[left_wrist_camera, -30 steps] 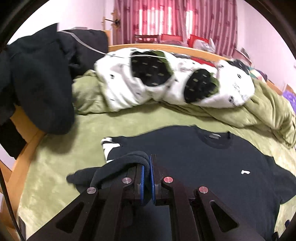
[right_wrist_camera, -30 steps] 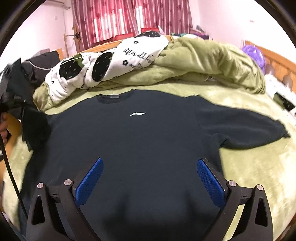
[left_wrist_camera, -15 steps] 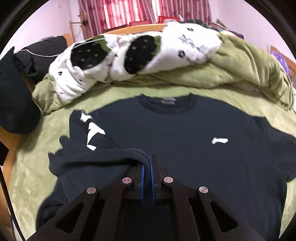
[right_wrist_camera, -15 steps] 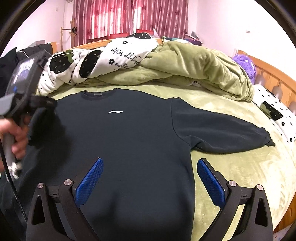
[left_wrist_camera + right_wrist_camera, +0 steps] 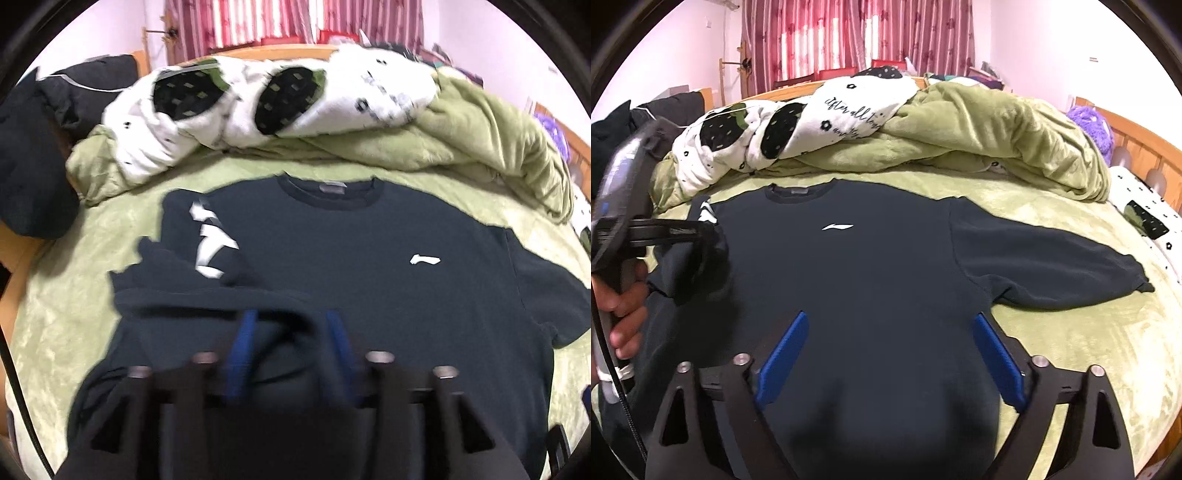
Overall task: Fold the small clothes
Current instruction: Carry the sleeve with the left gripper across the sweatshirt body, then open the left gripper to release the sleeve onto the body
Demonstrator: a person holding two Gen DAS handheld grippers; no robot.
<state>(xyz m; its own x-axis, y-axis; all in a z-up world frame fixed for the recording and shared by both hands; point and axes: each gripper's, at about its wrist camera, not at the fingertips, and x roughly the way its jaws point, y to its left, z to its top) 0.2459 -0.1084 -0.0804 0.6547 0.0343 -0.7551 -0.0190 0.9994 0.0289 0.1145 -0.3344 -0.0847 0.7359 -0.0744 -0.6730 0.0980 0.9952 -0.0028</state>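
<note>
Lying flat on the green bed [image 5: 1052,350], the dark sweatshirt [image 5: 879,280] has one sleeve [image 5: 207,295] folded onto its chest, at about nine o'clock from the white logo [image 5: 837,226]. The left gripper [image 5: 291,328] sits over that sleeve with its blue fingers [image 5: 240,347] a little apart, blurry, so the cloth looks let go. The right gripper [image 5: 890,347] hovers wide open above the hem. The other sleeve [image 5: 1052,266] lies stretched out toward three o'clock. A finger could snag the loose sleeve and drag the fold undone.
</note>
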